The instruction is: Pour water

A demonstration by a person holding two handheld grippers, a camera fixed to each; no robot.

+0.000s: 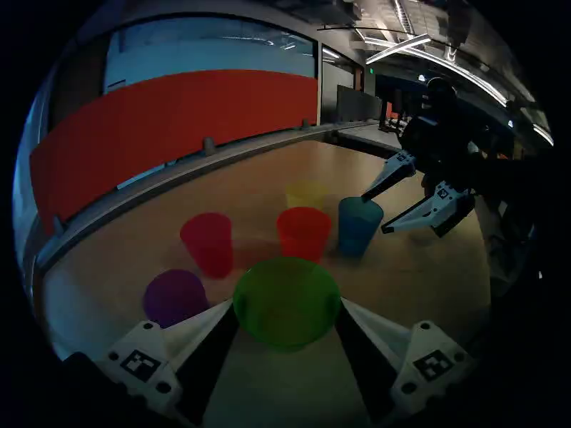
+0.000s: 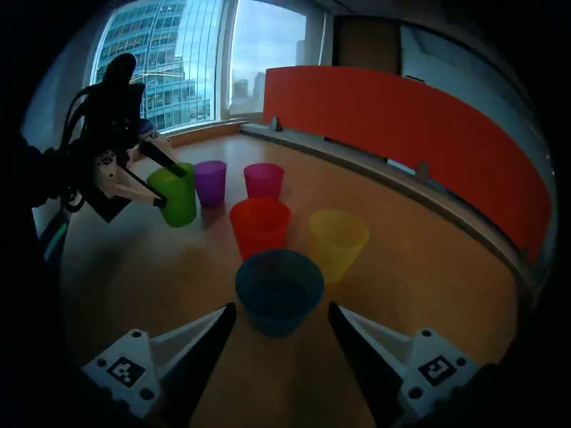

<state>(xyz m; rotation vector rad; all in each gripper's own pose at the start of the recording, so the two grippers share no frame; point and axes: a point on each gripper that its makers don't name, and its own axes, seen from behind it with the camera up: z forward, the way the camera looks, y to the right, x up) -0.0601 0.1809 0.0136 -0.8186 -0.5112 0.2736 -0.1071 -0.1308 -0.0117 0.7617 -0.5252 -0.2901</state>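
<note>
A green cup stands low in the left gripper view between the fingers of my left gripper, whose inner faces lie against its sides. The right gripper view has that green cup at the far left with my left gripper on it. A blue cup sits between the fingers of my right gripper, with a thin gap on each side. From the left gripper view, my right gripper flanks the blue cup from the right.
More cups stand on the wooden table: an orange-red one, a yellow one, a magenta one and a purple one. A red panel runs along the far table edge. Windows lie behind the left gripper.
</note>
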